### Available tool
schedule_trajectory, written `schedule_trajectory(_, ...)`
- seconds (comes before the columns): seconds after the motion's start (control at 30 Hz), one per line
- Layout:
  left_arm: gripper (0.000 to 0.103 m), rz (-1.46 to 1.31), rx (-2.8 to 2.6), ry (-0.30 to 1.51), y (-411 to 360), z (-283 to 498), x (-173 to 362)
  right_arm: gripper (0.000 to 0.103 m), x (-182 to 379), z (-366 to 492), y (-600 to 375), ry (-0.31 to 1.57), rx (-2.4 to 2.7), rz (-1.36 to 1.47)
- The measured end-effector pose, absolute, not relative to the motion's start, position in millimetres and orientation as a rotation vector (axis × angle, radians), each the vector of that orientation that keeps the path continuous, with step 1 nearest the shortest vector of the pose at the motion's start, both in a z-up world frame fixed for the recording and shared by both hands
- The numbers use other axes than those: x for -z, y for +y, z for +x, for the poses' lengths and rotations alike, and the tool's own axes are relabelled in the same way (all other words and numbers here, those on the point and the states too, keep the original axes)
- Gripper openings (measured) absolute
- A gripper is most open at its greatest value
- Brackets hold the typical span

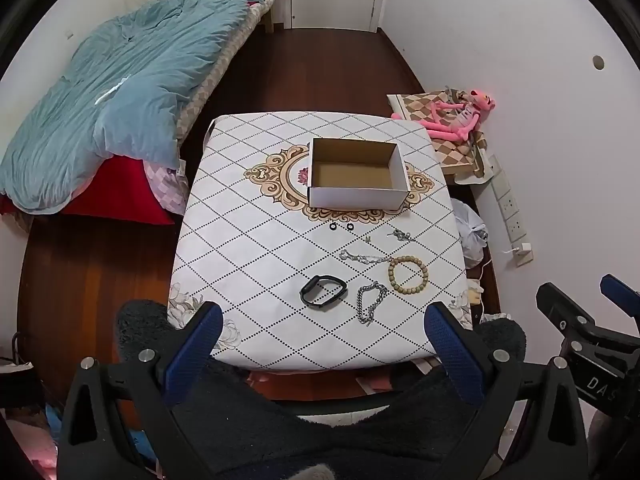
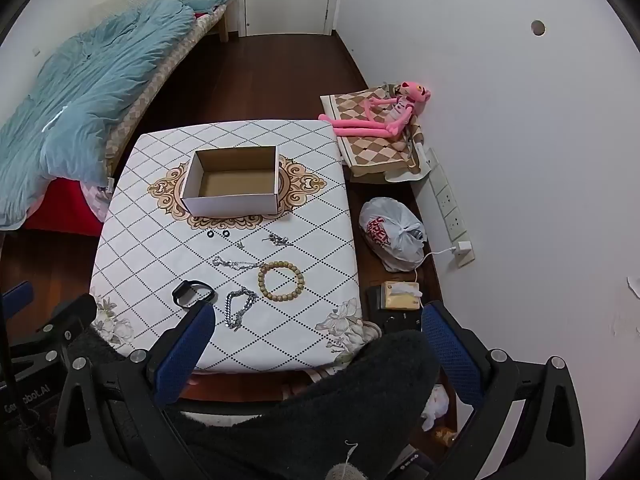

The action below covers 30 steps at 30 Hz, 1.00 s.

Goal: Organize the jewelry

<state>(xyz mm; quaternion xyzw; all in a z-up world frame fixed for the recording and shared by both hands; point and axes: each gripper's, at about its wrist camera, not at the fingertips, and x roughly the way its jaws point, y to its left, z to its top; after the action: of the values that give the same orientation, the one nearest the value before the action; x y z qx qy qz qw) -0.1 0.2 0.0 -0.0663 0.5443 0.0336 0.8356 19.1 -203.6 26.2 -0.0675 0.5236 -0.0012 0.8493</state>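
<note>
While both grippers hang above the near edge of the bench (image 1: 240,248), neither holds anything. The left gripper (image 1: 326,348) stands with its blue pads wide apart and nothing between them; the right gripper (image 2: 320,346) is spread just as wide, also empty, with a dark fuzzy sleeve (image 2: 340,400) showing beneath it.

An open box (image 1: 358,174) sits on the gold medallion at the middle of the bench, empty inside. All the jewelry lies on the cloth on the near side of the box. Two small black rings (image 1: 342,226) lie just in front of its front wall. Nearer than those, toward the box's right corner, lies a small silver piece (image 1: 401,235). A thin silver chain (image 1: 364,257) stretches across below the rings, its end touching or nearly touching a wooden bead bracelet (image 1: 408,275). Farthest from the box are a black band (image 1: 323,293) and, just beside it, a heavy silver link chain (image 1: 370,304), close to the bracelet.

Beyond the box's right side, off the bench, a pink plush (image 2: 384,114) lies on a checked cushion.
</note>
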Motion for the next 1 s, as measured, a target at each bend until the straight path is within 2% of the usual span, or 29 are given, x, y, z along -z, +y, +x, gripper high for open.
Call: schedule_trajectory(1.0,0.103,-0.127,-0.067,1.125,-0.9,-1.9,-13.1,0.103,-35.8,18.5,-205.1,1.099,-0.004,-0.14)
